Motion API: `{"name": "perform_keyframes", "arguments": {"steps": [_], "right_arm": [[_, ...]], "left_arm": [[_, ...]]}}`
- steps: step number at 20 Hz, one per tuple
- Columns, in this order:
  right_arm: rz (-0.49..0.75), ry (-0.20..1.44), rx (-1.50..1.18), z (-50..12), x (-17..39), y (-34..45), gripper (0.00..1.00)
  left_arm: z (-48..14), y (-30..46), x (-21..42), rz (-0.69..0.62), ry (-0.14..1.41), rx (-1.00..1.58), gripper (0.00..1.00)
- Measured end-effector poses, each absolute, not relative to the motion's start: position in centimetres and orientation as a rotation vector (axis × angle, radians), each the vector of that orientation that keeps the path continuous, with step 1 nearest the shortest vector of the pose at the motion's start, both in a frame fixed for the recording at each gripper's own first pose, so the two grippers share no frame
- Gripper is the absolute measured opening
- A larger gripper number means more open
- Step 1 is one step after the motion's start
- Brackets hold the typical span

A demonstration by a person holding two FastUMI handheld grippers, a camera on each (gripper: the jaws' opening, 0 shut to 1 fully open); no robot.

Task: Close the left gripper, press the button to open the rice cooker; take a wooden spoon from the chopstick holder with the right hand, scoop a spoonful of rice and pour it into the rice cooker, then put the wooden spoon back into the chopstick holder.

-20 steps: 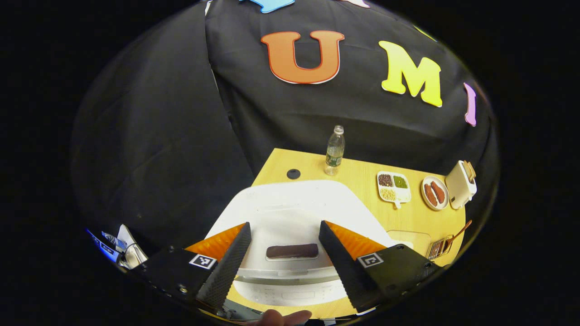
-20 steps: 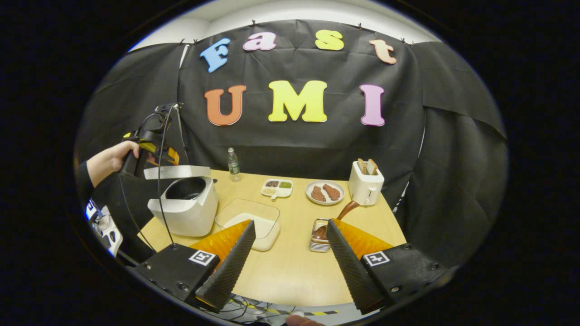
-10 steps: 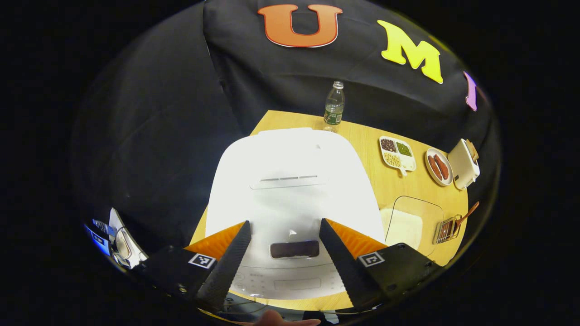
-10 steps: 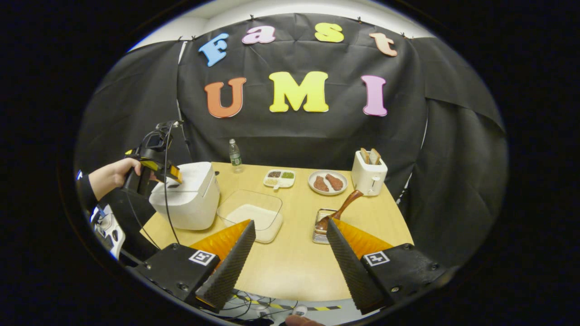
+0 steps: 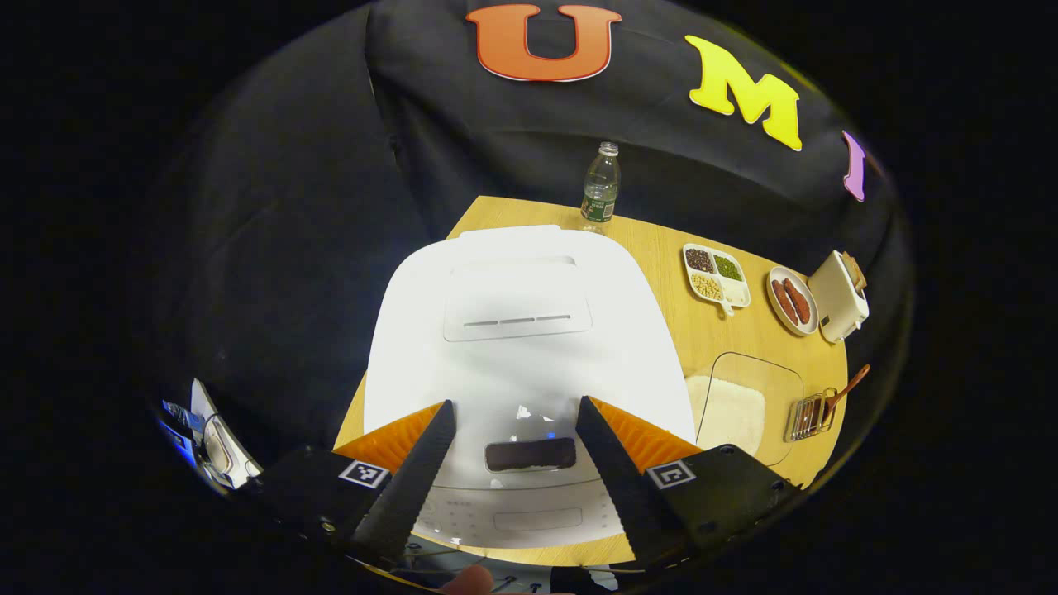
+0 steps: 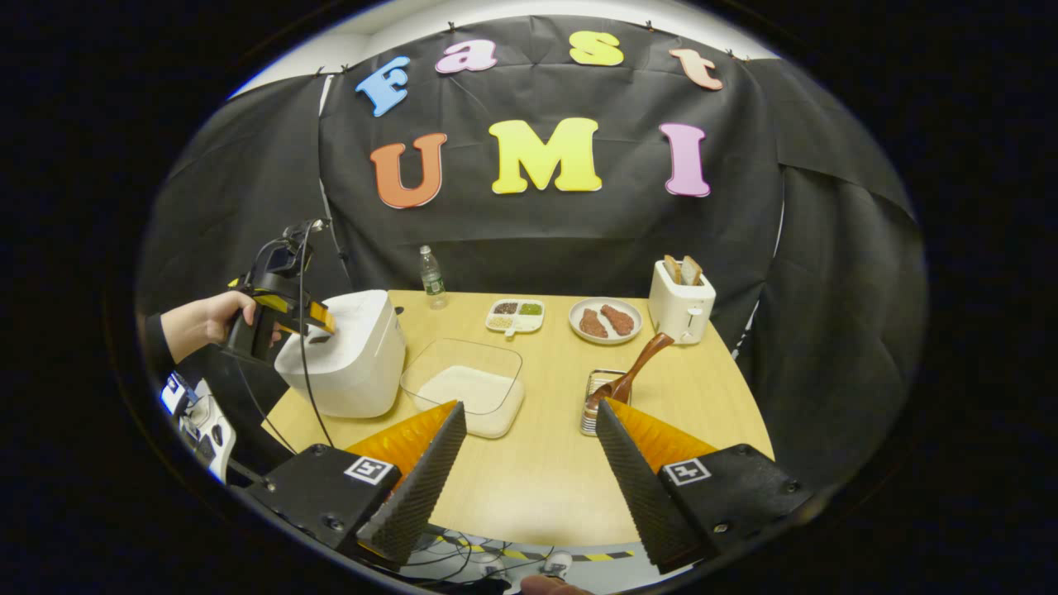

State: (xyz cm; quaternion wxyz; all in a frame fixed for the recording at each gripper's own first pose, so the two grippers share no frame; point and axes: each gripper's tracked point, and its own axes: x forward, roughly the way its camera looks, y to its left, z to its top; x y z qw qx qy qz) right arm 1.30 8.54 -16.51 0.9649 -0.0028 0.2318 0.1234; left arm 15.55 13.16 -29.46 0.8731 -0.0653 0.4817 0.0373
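Evidently the rice cooker (image 5: 529,347) is sitting shut under the left gripper (image 5: 512,463): in the left gripper view its white lid is lying flat, where a second ago it was tipped up on edge, and half a second ago it was already down. The camera is also hanging slightly nearer the lid than it was then. The two fingers are standing apart with nothing between them, straddling the dark button (image 5: 531,454) on the cooker's front edge without touching it. Judging by that, the opening step is only now being set up: the fingers are yet to be brought together before the press. Further right, the clear rice container (image 5: 744,405) is resting on the wooden table (image 5: 661,248), with the wire chopstick holder (image 5: 808,417) just beyond it.

Over in the right gripper view, the right gripper (image 6: 529,463) is waiting low at the near edge of the table, released and empty. The cooker's lid, which was standing open with the pot showing a second ago, is now lying closed, and a hand (image 6: 211,318) is holding the left gripper over its front. The wooden spoon (image 6: 632,376) is leaning in the chopstick holder, untouched, just ahead of the right-hand finger. A water bottle (image 6: 429,277), a divided dish (image 6: 514,314), a plate (image 6: 609,321) of food and a toaster (image 6: 681,304) are lining the far side of the table, against the black cloth wall of the booth.
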Motion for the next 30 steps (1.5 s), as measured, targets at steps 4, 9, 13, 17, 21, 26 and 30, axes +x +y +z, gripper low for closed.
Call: {"name": "perform_keyframes", "arguments": {"steps": [4, 9, 13, 17, 21, 26, 30], "right_arm": [[0.25, 0.463, -0.009, -16.1, 1.5, 8.7, 1.0], [0.229, 0.436, -0.022, -15.2, 1.6, 7.9, 1.0], [0.195, 0.338, -0.024, -12.8, 2.1, 6.9, 1.0], [0.171, 0.263, -0.027, -10.7, 2.4, 6.5, 1.0], [0.133, 0.162, -0.028, -7.5, 2.7, 5.9, 1.0], [0.092, 0.051, -0.012, -3.5, 2.3, 5.3, 1.0], [0.065, -0.023, 0.011, -0.7, 1.4, 4.8, 1.0]], "left_arm": [[-29.3, 13.4, 15.7, 0.072, 0.989, -0.135, 0.98], [-28.7, 13.6, 16.2, 0.086, 0.903, -0.105, 0.95], [-25.8, 13.3, 16.8, 0.097, 0.728, -0.1, 0.95], [-18.4, 13.1, 16.2, 0.105, 0.422, -0.023, 0.95], [-8.8, 10.6, 11.5, 0.098, 0.117, 0.07, 0.96], [-1.5, 6.4, 5.0, 0.035, -0.058, 0.016, 0.95], [1.6, 4.5, 1.1, 0.006, -0.111, -0.025, 0.95]]}}
